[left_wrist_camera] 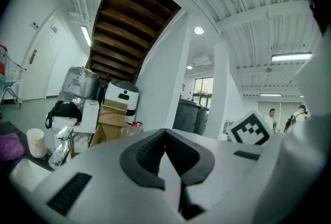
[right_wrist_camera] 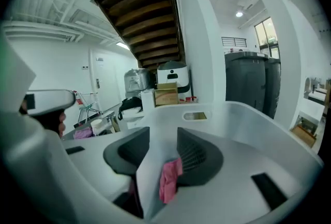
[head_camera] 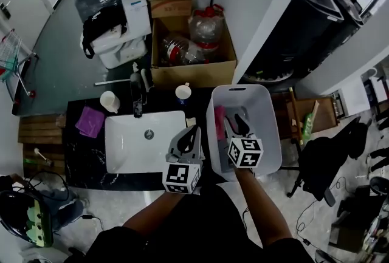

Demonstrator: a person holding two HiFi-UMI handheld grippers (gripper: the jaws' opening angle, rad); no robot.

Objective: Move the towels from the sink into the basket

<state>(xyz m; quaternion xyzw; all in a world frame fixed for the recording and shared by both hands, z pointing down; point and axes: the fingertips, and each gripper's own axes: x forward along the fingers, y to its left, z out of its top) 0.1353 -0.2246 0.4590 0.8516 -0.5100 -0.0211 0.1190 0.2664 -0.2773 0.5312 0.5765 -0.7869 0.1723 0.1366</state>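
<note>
The white sink (head_camera: pixel 124 149) lies bare in the black counter, with no towel in its bowl. A purple towel (head_camera: pixel 90 121) rests on the counter to the sink's left. To the right stands the white basket (head_camera: pixel 269 134), and a pink towel (head_camera: pixel 219 123) lies against its left wall. My right gripper (head_camera: pixel 236 124) reaches into the basket. In the right gripper view its jaws (right_wrist_camera: pixel 163 136) stand apart, and the pink towel (right_wrist_camera: pixel 169 180) shows in the gap beside the right pad. My left gripper (head_camera: pixel 194 132) hovers between sink and basket, shut and empty (left_wrist_camera: pixel 165 135).
A black faucet (head_camera: pixel 137 98) and two white cups (head_camera: pixel 109 101) (head_camera: pixel 183 93) stand behind the sink. A cardboard box of plastic bottles (head_camera: pixel 194 43) sits on the floor beyond. A black chair (head_camera: pixel 328 164) is right of the basket, wooden slats (head_camera: pixel 39 129) left of the counter.
</note>
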